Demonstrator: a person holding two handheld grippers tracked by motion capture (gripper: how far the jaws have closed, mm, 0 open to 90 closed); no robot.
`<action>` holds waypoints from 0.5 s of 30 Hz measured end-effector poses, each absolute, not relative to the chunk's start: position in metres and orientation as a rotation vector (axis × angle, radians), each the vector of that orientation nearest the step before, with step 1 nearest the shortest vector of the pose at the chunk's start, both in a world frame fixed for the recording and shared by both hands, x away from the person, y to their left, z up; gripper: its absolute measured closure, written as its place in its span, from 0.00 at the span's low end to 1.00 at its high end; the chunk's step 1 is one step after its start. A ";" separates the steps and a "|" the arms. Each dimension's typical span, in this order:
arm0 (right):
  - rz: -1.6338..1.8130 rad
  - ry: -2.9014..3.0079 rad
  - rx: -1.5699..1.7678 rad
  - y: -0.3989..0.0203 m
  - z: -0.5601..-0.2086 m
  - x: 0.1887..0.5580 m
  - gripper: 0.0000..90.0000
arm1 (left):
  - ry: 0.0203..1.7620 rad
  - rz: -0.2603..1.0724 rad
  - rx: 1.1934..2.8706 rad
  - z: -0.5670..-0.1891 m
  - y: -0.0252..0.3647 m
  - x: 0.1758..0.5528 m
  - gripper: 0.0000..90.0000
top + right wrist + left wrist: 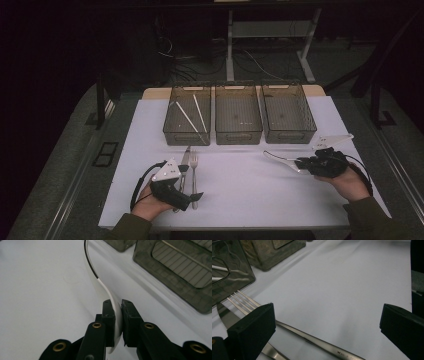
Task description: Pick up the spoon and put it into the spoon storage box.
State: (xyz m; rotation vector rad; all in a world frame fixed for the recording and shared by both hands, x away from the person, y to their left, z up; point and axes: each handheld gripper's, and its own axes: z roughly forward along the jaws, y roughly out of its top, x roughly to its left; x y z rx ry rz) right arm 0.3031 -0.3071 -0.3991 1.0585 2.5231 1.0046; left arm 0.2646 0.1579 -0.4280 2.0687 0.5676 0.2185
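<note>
In the high view, a spoon is gripped by the right gripper near the right bin, above the sheet; the left gripper is seen beside a fork and knife.

In the left gripper view, the jaws are held wide apart, the fork lying by the left one.

In the right gripper view, the spoon is clamped between the closed pads

We get the high view from above our side, facing fwd and down over the whole table. Left gripper view sits low and close, looking along the fork twd the bins. Right gripper view's also close, sharing those bins w/ the others.
</note>
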 end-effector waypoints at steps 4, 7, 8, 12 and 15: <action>1.035 2.517 1.052 -0.304 -0.394 0.305 0.90 | 0.568 0.219 2.068 -0.428 0.158 0.264 0.00; 1.053 2.505 1.044 -0.302 -0.391 0.309 0.90 | 0.567 0.218 2.067 -0.428 0.158 0.264 0.00; 1.055 2.506 1.048 -0.301 -0.390 0.309 0.90 | 0.568 0.216 2.069 -0.428 0.158 0.265 0.00; 1.068 2.499 1.044 -0.298 -0.386 0.313 0.90 | 0.568 0.216 2.068 -0.428 0.158 0.265 0.00; 1.084 2.488 1.049 -0.297 -0.383 0.317 0.90 | 0.568 0.216 2.068 -0.428 0.159 0.265 0.00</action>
